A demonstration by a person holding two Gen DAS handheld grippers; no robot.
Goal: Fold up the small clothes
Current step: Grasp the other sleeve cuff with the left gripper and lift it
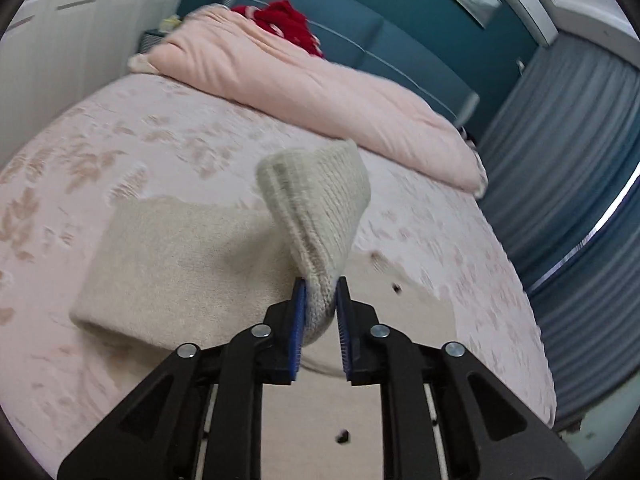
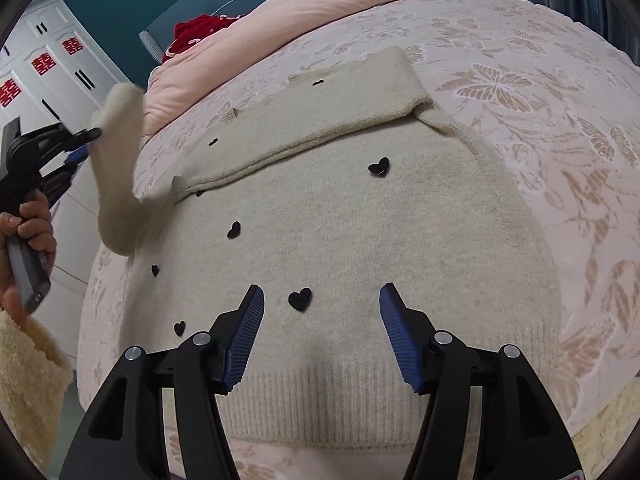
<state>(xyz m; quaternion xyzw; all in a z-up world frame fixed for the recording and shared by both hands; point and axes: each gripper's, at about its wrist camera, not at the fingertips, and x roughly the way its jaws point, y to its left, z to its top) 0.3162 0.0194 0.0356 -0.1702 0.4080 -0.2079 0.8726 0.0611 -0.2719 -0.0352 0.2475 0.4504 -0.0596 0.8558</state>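
Right wrist view: a cream knitted sweater (image 2: 340,240) with small black hearts is spread flat on the bed (image 2: 540,128), its ribbed hem nearest the camera. One sleeve (image 2: 320,116) is already folded across the upper body of the garment. The other sleeve (image 2: 116,168) is lifted off the bed at the left side and is pinched at its cuff by the left tool (image 2: 86,142), which is gripped by a hand (image 2: 30,232) at the frame's left edge. The right tool (image 2: 322,300) is held above the lower part of the sweater, its blue-padded fingers spread wide apart with nothing between them; whether they touch the knit cannot be told from this angle.

In the left wrist view, the ribbed cuff (image 1: 320,216) is seen clamped between the blue pads of the left tool (image 1: 320,300), the fabric curling upward and away from the camera, somewhat blurred.

Around the sweater, the bed is covered by a pink bedspread with a pale leaf and butterfly pattern. A rolled pink duvet (image 1: 320,84) lies along the far edge, with a red cloth (image 1: 288,24) behind it against a teal headboard (image 1: 400,52).
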